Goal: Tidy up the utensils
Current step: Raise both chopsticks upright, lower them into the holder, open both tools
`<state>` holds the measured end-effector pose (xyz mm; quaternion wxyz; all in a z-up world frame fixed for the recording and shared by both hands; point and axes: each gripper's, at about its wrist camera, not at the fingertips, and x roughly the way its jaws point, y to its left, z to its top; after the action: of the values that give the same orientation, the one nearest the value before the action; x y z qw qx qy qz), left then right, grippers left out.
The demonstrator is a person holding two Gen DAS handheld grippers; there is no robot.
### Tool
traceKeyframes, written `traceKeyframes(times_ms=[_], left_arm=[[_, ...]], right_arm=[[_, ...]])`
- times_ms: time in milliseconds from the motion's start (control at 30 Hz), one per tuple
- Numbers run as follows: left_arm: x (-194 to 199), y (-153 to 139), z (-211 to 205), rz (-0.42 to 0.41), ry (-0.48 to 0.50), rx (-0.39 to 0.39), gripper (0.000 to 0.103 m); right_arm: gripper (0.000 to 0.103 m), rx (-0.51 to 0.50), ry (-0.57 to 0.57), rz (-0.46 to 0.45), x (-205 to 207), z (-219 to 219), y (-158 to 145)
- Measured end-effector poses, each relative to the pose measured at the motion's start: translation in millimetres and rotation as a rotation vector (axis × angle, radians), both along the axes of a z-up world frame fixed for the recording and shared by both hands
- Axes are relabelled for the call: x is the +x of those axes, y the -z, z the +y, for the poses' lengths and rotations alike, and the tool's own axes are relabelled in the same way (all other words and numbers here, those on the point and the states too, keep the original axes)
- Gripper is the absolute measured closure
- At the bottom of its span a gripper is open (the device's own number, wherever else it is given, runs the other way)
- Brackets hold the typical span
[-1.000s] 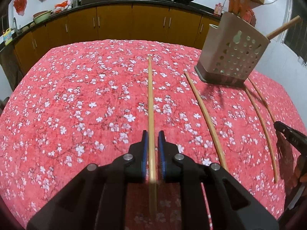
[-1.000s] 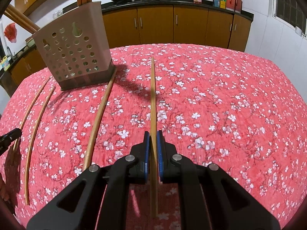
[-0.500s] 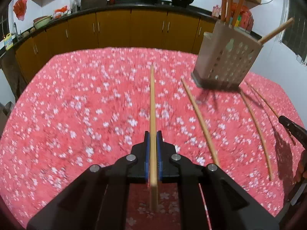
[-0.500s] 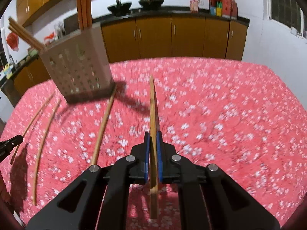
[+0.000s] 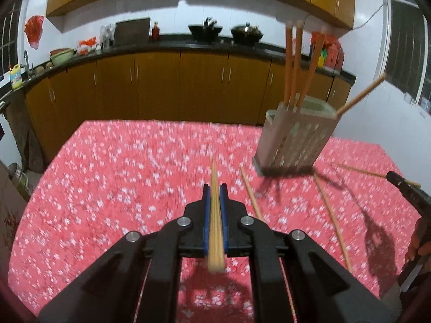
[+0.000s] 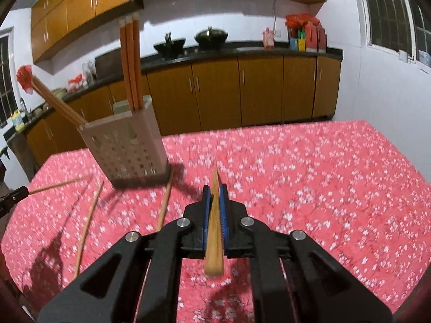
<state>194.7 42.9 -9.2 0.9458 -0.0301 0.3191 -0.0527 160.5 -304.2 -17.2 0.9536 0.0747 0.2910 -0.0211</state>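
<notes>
A table under a red cloth with white blossoms (image 5: 107,188) fills both views, with wooden kitchen cabinets (image 5: 161,86) behind. A perforated grey utensil holder (image 5: 296,140) stands on the cloth and holds upright chopsticks (image 5: 293,62). 2 loose chopsticks (image 5: 250,193) lie on the cloth near its base. The left gripper (image 5: 215,191) is clenched on a chopstick (image 5: 215,226). The right gripper (image 6: 215,191) is likewise clamped on another chopstick (image 6: 214,226).

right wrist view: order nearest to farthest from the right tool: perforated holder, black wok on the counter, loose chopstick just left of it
1. Loose wooden chopstick, on the tablecloth just left.
2. Beige perforated plastic utensil holder, further left.
3. Black lidded wok, on the back counter.
</notes>
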Motion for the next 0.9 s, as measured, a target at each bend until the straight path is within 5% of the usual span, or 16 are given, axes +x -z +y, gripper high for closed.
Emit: traceKeyframes(times_ms=[267, 567, 900], left_arm=[[-11, -39, 0, -0.114, 0.005, -0.038, 0.095], [-15, -59, -4, -0.165, 0.025, -0.042, 0.095], [-15, -101, -40, -0.256, 0.159, -0.101, 0.095]], right_arm=[[0.095, 0.0, 0.005, -0.13, -10, 1, -41], [0.095, -0.008, -0.021, -0.175, -12, 4, -60], [0.095, 0.119, -0.129, -0.338, -17, 22, -117]])
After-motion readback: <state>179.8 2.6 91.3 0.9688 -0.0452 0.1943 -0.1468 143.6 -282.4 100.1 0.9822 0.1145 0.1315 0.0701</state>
